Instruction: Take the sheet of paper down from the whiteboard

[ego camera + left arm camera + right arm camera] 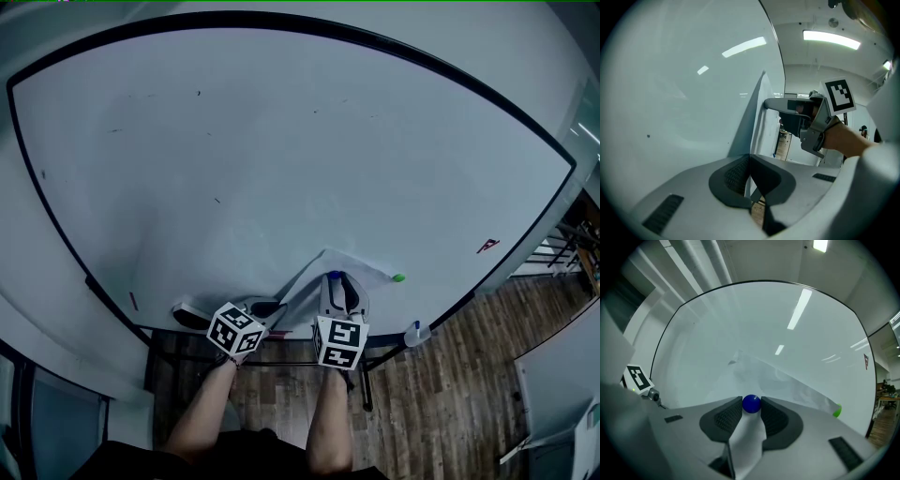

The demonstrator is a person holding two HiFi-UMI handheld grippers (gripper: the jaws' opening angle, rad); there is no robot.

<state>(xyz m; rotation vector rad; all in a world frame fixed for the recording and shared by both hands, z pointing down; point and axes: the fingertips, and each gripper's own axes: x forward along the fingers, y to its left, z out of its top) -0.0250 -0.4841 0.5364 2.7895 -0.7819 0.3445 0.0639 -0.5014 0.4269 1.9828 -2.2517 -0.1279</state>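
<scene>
The step in hand is freeing the sheet of paper (309, 281) from its magnets. It is low on the whiteboard (234, 141), at the lower centre of the head view, with its left part already peeled off the board and standing out toward the person.

The left tool (750, 171) has its jaws together on that loose left edge. In the left gripper view the thin sheet rises from between the pads toward the upper centre of the frame.

The right tool (751, 411) points at the board and brackets the blue magnet (751, 403). In the right gripper view the magnet sits between the jaw tips at centre frame, and both pads look to be against its sides. A strip of the sheet shows in the gap below it. So this tool appears to be holding the magnet, at a fairly wide opening.

A green magnet (837, 411) at the sheet's far corner, right of centre in that view, is on the paper and seems to pin it.

The next move, as I judge it, is to pull the blue magnet straight off the board. The grip must be firm enough that the round magnet does not slip out, and the paper beneath should not get caught. The left tool should keep its pinch so the sheet does not sag or tear. After that the green magnet has to come off before the sheet can come away.
</scene>
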